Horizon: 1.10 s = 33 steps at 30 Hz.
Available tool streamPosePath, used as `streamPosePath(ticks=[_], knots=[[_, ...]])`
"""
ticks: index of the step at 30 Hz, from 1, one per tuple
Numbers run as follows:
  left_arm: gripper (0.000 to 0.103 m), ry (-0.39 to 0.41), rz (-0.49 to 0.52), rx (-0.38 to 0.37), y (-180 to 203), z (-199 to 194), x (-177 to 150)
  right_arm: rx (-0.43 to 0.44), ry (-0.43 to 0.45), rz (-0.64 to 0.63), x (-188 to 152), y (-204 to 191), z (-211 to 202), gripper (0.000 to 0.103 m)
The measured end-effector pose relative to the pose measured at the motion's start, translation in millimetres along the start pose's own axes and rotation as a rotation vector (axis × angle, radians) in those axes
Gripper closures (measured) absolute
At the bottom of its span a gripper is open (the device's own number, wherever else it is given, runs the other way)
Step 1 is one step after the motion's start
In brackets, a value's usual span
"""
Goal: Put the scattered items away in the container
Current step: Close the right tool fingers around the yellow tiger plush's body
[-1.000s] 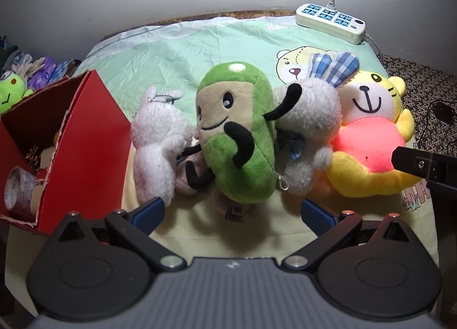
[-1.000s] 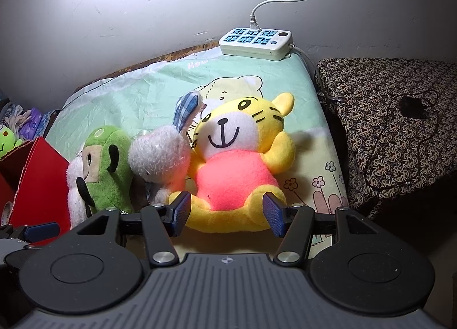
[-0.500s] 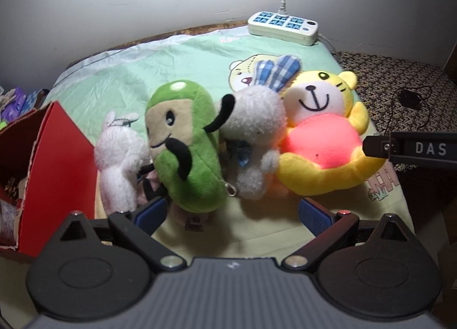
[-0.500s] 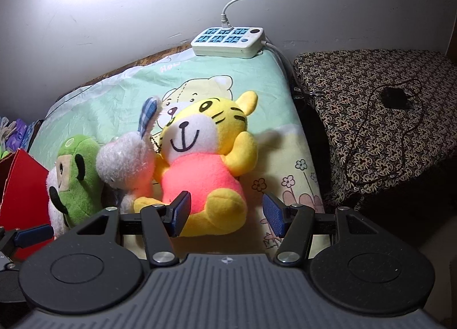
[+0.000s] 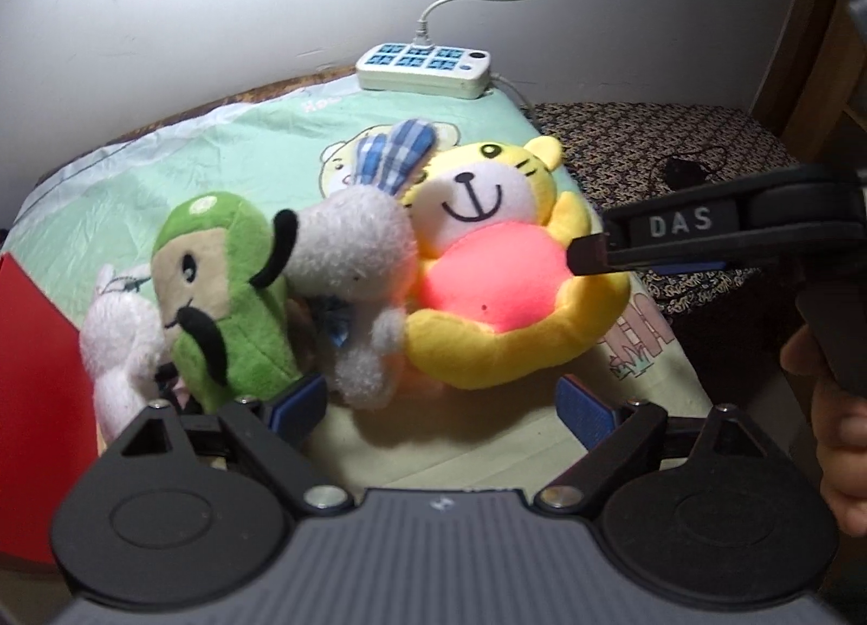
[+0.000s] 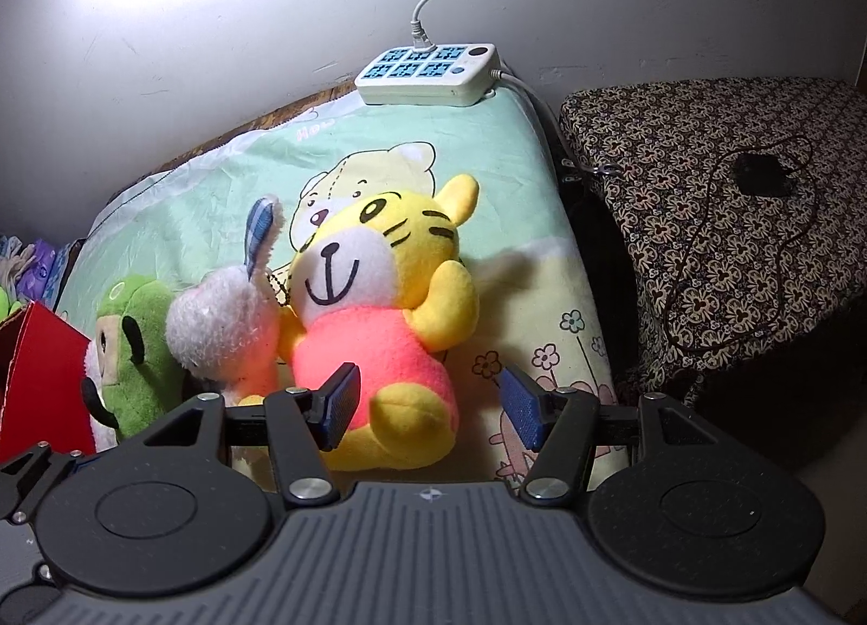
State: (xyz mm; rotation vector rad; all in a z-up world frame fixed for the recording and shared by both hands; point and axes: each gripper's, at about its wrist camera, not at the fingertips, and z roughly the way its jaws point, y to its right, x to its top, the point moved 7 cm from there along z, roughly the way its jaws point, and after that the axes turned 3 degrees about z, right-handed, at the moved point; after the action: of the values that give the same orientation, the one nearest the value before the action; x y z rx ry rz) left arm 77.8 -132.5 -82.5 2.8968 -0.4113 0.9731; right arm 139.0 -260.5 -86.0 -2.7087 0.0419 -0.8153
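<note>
left wrist view: close, looks steeply down over own fingers toward plush row on bedsheet (image 5: pixel 179 164), wall behind. right wrist view: same tilt, set further right, nearer yellow tiger plush (image 6: pixel 374 310). both share plush row, power strip (image 5: pixel 425 64), patterned stool (image 6: pixel 720 191).

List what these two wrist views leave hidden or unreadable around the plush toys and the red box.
- Red box: cut by the left edge in both views; its contents cannot be seen.
- White plush: partly behind the green plush and the left gripper, whose jaws are closing.
- Yellow tiger: lower body hidden behind the right gripper, whose jaws are opening.
</note>
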Motion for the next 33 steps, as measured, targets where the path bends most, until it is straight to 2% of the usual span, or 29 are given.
streamPosePath(ticks=[2, 8, 12, 16, 19, 22, 26, 29, 33], knots=[[0.010, 0.006, 0.042, -0.011, 9, 7, 2, -0.005, -0.005, -0.005, 0, 3, 4, 0.038], [0.005, -0.003, 0.120, -0.034, 23, 32, 7, 0.048, -0.044, -0.004, 2, 4, 20, 0.035], [0.005, -0.039, 0.100, -0.052, 21, 50, 6, 0.082, -0.078, 0.035, 4, 8, 35, 0.032], [0.004, -0.034, 0.111, -0.057, 21, 60, 10, 0.140, -0.094, 0.054, 7, 5, 45, 0.026], [0.003, -0.051, 0.099, -0.064, 18, 72, 11, 0.182, -0.113, 0.056, 8, 0, 53, 0.025], [0.004, -0.058, 0.102, -0.060, 18, 79, 12, 0.223, -0.138, 0.091, 7, -2, 60, 0.027], [0.008, -0.057, 0.110, -0.046, 19, 84, 11, 0.291, -0.178, 0.149, 5, -5, 64, 0.045], [0.012, -0.051, 0.119, -0.041, 20, 83, 10, 0.292, -0.174, 0.132, 5, -8, 60, 0.053], [0.016, -0.050, 0.119, -0.057, 19, 75, 9, 0.292, -0.175, 0.132, 4, -9, 51, 0.057]])
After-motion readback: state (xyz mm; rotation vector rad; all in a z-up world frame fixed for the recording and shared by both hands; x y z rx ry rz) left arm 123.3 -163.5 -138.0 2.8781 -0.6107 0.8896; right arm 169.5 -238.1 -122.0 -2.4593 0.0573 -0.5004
